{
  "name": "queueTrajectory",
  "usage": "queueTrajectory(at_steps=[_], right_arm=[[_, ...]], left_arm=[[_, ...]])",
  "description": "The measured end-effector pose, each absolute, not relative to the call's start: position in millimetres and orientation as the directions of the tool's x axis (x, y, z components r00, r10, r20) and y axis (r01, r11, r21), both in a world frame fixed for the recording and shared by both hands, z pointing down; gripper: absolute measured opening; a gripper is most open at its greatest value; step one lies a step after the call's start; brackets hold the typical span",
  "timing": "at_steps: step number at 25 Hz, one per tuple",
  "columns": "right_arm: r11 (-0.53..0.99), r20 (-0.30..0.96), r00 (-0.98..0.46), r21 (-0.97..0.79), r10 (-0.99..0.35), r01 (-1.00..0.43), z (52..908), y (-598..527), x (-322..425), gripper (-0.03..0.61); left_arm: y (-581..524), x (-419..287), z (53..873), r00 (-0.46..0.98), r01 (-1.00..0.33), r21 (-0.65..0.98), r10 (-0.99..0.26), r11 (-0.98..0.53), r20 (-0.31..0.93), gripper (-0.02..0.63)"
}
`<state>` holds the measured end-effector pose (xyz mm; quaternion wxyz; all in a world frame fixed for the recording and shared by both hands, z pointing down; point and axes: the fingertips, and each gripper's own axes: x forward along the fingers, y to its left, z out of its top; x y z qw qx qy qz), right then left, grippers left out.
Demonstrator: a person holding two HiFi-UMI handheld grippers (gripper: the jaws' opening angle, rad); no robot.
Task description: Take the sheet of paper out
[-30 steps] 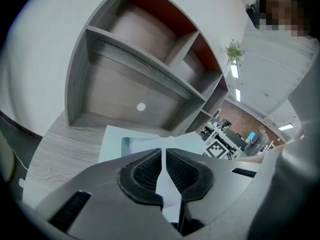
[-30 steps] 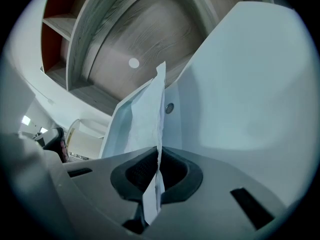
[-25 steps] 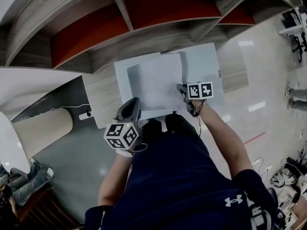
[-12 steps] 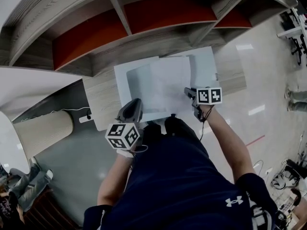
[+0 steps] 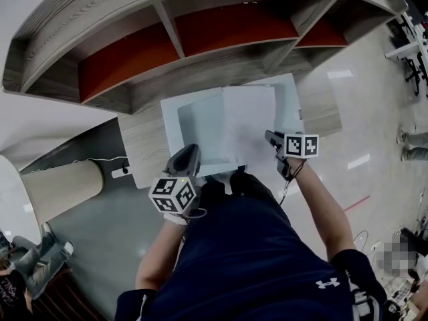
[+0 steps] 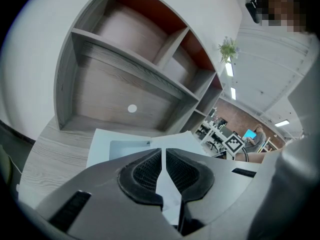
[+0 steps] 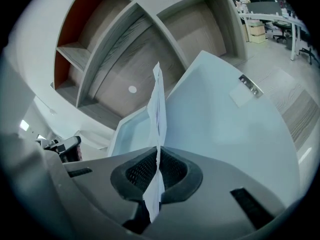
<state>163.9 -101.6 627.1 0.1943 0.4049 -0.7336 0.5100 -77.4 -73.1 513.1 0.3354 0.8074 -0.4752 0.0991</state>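
A pale blue document folder (image 5: 175,112) lies open on the wooden table (image 5: 144,142). A white sheet of paper (image 5: 249,122) rises partly out of it towards the right. My right gripper (image 5: 271,139) is shut on the sheet's near right edge. In the right gripper view the sheet (image 7: 159,109) stands edge-on, pinched between the pads, above the folder (image 7: 215,119). My left gripper (image 5: 189,154) sits at the folder's near edge. In the left gripper view its jaws (image 6: 163,156) are closed on a thin white layer of the folder (image 6: 107,141).
A curved wooden shelf unit (image 5: 200,39) with red back panels stands right behind the table. A pale cylinder (image 5: 63,186) lies on the floor at the left. Shiny floor lies to the right, with desks and chairs (image 7: 270,14) far off.
My right gripper has moved right and up, towards me, drawing the sheet further out of the folder. The left gripper has stayed at the folder's near edge.
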Motion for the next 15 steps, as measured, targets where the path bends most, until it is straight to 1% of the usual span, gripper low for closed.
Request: queueTrajectory(at_steps=[9, 15], right_arm=[[0.169, 0.659, -0.565, -0.565, -0.495, -0.807, 591.3, -106.7, 180.9, 0.014], [0.219, 0.623, -0.554, -0.533, -0.553, -0.818, 555.3, -106.3, 175.8, 0.014]], left_arm=[[-71.4, -77.0, 509.8, 0.524, -0.836, 0.442, -0.711, -0.325, 0.469, 0.038], [-69.3, -81.7, 505.0, 0.519, -0.837, 0.444, -0.719, -0.319, 0.462, 0.038]])
